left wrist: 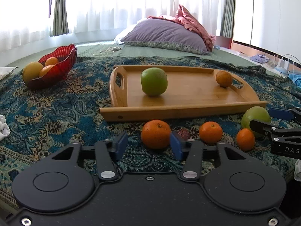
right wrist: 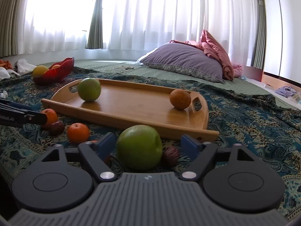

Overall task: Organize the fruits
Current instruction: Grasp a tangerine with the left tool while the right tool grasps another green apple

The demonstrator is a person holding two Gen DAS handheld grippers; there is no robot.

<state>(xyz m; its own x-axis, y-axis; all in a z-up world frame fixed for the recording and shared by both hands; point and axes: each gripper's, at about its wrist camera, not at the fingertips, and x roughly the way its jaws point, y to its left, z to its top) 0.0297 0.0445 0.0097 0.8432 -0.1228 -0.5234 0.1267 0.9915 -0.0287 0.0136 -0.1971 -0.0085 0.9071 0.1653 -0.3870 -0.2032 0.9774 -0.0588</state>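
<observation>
I am holding two grippers low over a bed covered with a blue patterned blanket (left wrist: 56,113). My left gripper (left wrist: 148,145) is spread wide with nothing between its blue pads; a large orange (left wrist: 155,133) sits on the blanket just ahead of it, closer to the right pad. My right gripper (right wrist: 148,144) is also spread apart, and a green apple (right wrist: 139,146) lies on the blanket between its fingers, touching neither pad as far as I can tell.

More fruit crowds the blanket around them: a smaller orange (left wrist: 210,132), a third one (left wrist: 245,139) just beside my right gripper's fingers, and a dark reddish round fruit (right wrist: 170,155) tucked against the apple's right side. Another dark fruit (right wrist: 56,128) lies near the left gripper's tip.

Straight ahead, a wooden tray (left wrist: 188,109) with cut-out handles rests on the blanket, its near rim a low wall between the loose fruit and the tray floor. On it stand a second green apple (left wrist: 154,82) towards the left and a rough orange fruit (left wrist: 223,78) against the right handle (most of the floor between them is bare). Far left, a red ribbed bowl (left wrist: 62,66) holds yellow and orange fruit. A purple pillow (left wrist: 165,33) lies behind the tray.

The letters "DAS" show on my right gripper's body in the left view.
</observation>
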